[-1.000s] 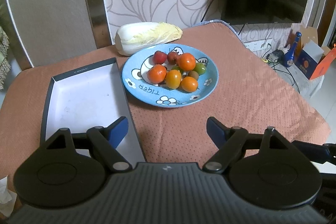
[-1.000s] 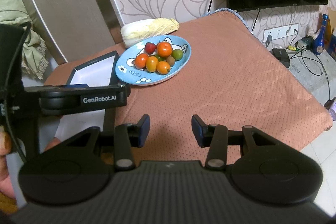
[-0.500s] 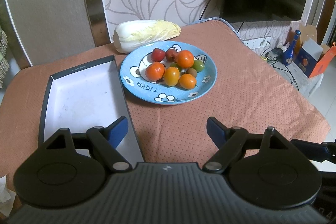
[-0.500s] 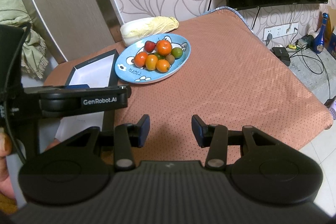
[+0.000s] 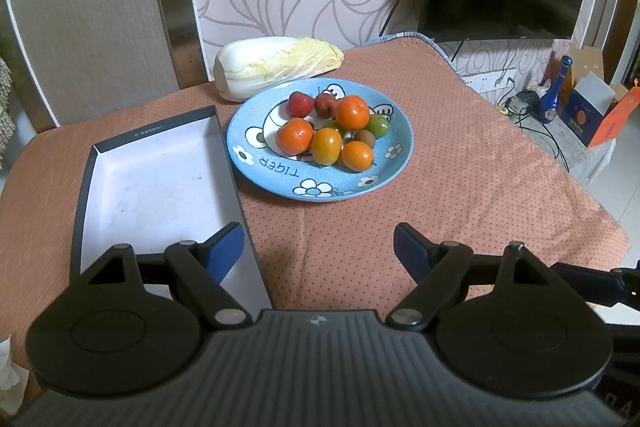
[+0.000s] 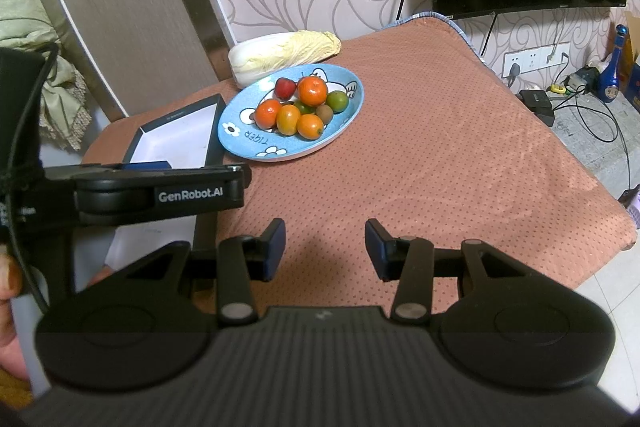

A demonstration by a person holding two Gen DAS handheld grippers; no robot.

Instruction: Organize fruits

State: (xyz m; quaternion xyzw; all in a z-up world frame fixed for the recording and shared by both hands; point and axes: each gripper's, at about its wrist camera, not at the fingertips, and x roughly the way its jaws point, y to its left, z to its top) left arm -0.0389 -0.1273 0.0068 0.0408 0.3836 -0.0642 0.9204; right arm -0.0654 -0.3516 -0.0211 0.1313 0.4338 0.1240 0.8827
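A blue plate [image 5: 280,183] [image 6: 344,123] holds several small fruits: orange ones [image 5: 352,112] [image 6: 312,91], red ones [image 5: 299,104], green ones [image 5: 377,125] and a brown one [image 5: 364,137]. An empty dark box with a white inside [image 5: 152,187] [image 6: 180,143] lies left of the plate. My left gripper [image 5: 319,247] is open and empty, well short of the plate, its left finger over the box's near corner. My right gripper [image 6: 325,247] is open and empty over the cloth, far from the plate. The left gripper's body [image 6: 160,193] shows in the right wrist view.
A napa cabbage [image 5: 276,65] [image 6: 284,55] lies behind the plate at the table's far edge. The table has an orange dotted cloth [image 5: 460,167]. A chair back stands behind. A TV, cables, a blue bottle [image 5: 554,95] and boxes sit to the right, off the table.
Both grippers have drifted slightly; the plate and box sit a little further left and lower in the left view. Both jaws stay open. Nothing on the table moved.
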